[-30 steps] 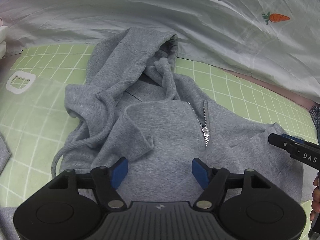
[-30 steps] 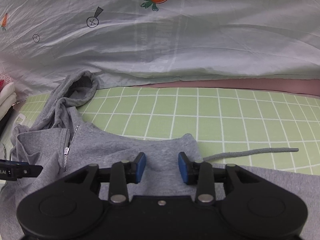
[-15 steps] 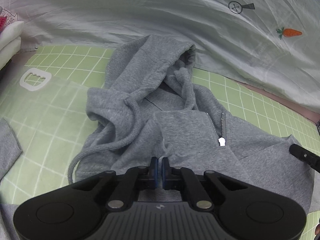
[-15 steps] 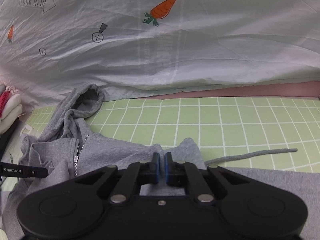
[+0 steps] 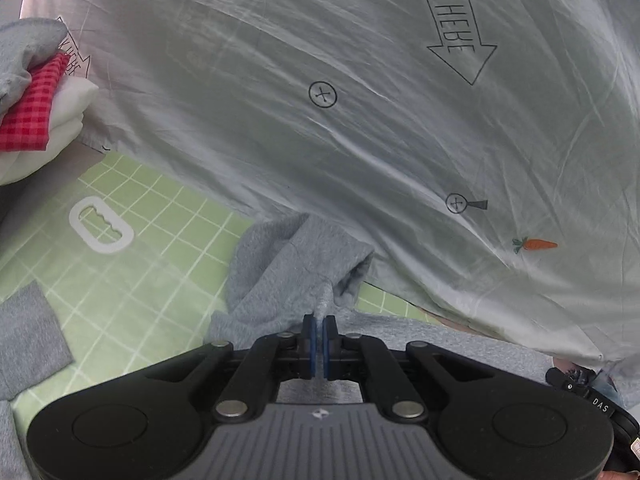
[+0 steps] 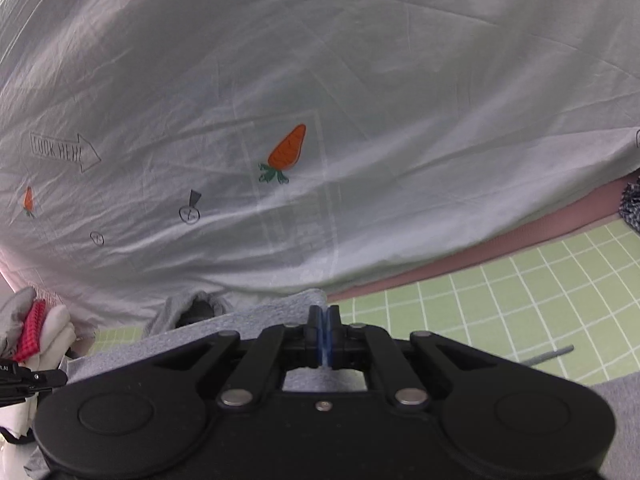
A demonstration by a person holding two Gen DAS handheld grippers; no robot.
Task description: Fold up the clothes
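Both tools raised since earlier, angled downward; left tool and right tool clamped on grey hoodie.

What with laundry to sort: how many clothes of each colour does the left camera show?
Grey: 2, the hoodie and the pile's top garment
Red checked cloth: 1
White folded cloth: 1
Total: 4, if the grey piece lower left is its sleeve

Soft matt fleece hoodie; smooth gridded mat; creased thin sheet
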